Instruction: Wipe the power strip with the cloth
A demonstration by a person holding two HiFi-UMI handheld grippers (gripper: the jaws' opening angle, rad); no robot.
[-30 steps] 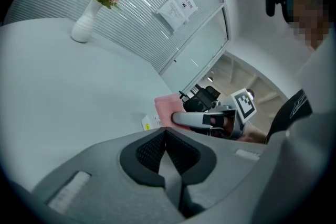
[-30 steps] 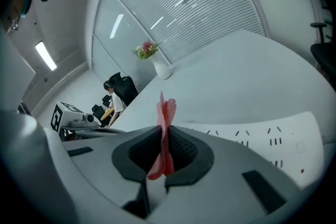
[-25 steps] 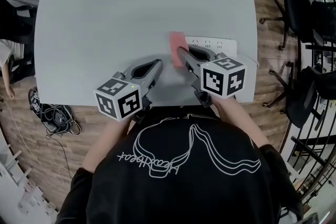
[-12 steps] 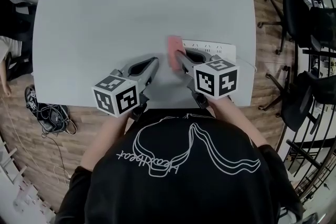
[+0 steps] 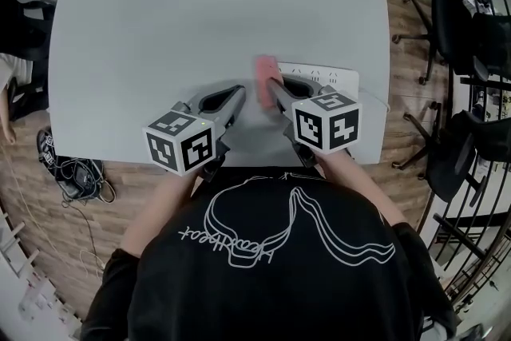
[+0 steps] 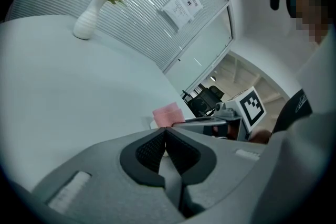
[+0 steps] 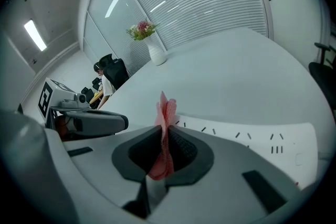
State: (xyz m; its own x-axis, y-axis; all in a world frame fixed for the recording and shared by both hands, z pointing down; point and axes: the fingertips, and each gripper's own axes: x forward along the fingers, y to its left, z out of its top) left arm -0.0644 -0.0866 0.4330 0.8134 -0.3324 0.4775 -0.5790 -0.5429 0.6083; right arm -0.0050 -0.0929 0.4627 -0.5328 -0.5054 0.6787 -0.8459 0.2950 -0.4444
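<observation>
My right gripper (image 5: 272,84) is clamped on the soft, crumpled pink cloth (image 5: 265,70). The flat white rectangular power strip (image 5: 329,77) lies at its 3 o'clock on the smooth pale grey surface (image 5: 200,12). My left gripper (image 5: 237,96), jaws together on nothing, is at the cloth's 8 o'clock

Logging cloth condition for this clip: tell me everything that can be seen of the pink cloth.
The pink cloth is a small, soft piece of fabric crumpled into upright folds. It is pinched between the shut jaws of the right gripper, poking out past their tips. In the head view it is at the left end of the white power strip on the grey table; contact with the strip cannot be told.
</observation>
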